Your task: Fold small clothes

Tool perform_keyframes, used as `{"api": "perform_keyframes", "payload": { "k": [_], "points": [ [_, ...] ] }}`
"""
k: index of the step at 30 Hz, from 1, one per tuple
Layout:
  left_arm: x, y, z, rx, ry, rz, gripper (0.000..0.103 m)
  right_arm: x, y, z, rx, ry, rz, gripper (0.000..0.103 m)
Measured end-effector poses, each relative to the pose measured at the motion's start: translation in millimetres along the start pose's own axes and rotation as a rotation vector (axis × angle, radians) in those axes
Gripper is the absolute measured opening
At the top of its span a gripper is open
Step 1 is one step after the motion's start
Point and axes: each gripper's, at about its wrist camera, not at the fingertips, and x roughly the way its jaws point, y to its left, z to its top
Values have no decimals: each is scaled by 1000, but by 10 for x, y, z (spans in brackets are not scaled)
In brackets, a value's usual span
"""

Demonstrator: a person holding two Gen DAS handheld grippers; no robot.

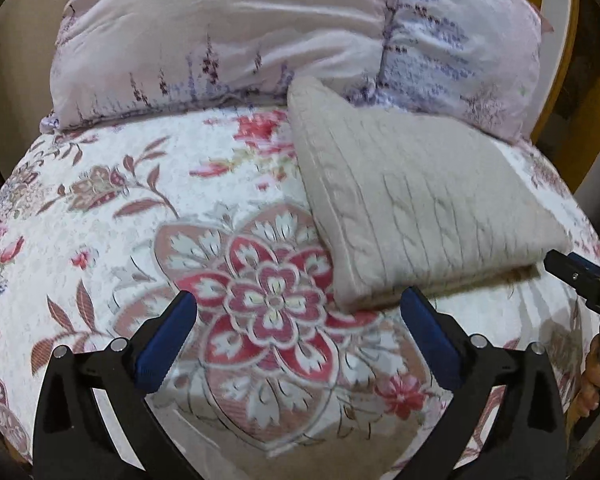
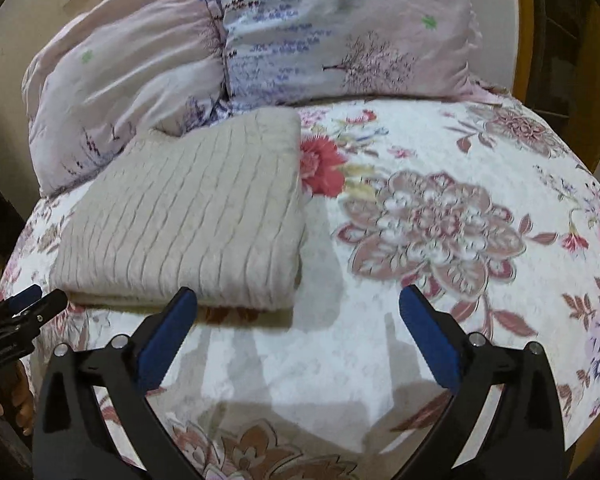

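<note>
Right now my left gripper (image 1: 298,304) hangs with its blue pads spread wide, nothing between them but the big red flower printed on the floral bedspread (image 1: 100,208). Likewise my right gripper (image 2: 298,298) stands wide apart over a pale patch of the same bedspread, holding nothing. Just past both sets of fingertips lies the folded beige knit garment (image 2: 184,216), a thick rectangle with ribbed lines, flat on the bedspread; its near edge sits just beyond my left gripper's right fingertip and my right gripper's left fingertip. Neither pad presses on it. Behind the garment, two pale lilac pillows (image 1: 228,36) lean across the head of the bed, touching the garment's far corner.
</note>
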Motion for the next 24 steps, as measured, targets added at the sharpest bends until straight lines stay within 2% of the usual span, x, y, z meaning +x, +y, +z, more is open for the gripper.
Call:
{"api": "perform_keyframes", "payload": {
  "k": [7,11,14,24],
  "points": [
    [63,-110,-77,23,48,10,102,97,145,-147,-44,58,-26,101],
    [105,-170,-97,47,77,53,102,121,220,-180,-68,70,-53,101],
    [120,-215,-116,70,83,80,102,138,270,-191,-93,79,-66,101],
    [130,-227,-107,70,79,77,102,164,365,-198,-119,97,-95,101]
  ]
}}
